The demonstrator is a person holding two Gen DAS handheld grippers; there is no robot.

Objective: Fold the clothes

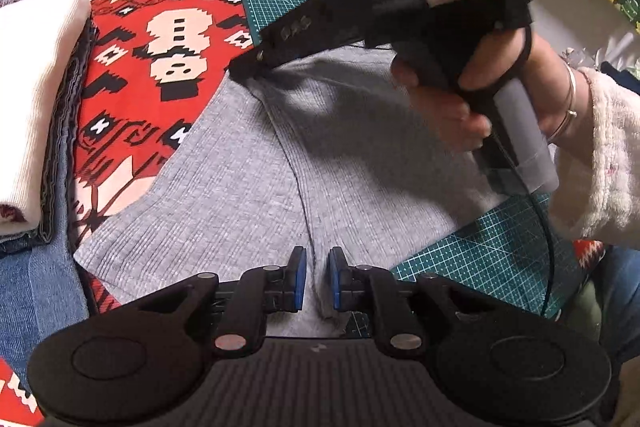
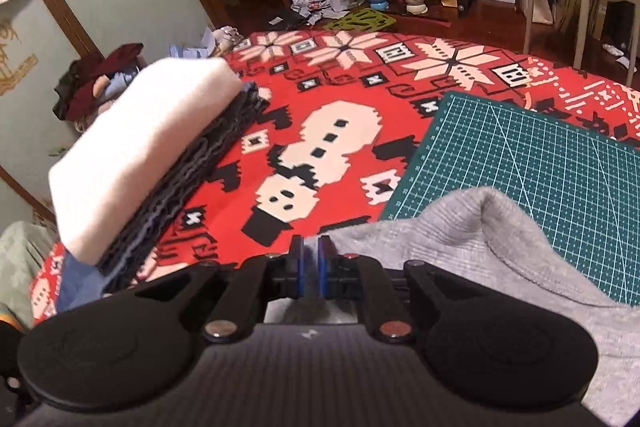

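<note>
On the green cutting mat [image 2: 532,163], a grey ribbed garment [image 1: 248,187] lies spread, spilling off the mat's edge onto the red patterned cloth [image 2: 340,147]. The left gripper [image 1: 318,281] pinches a fold of the garment's near hem between narrow jaws. The right gripper [image 2: 311,269], held in a hand [image 1: 460,99], has its jaws nearly closed on the garment's far corner. Beyond the mat's left side sits a stack of folded clothes [image 2: 148,155], white on top.

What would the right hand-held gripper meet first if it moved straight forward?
Probably the red patterned cloth just past the grey garment edge it pinches; the folded stack lies to its left. Depth is unclear.
</note>
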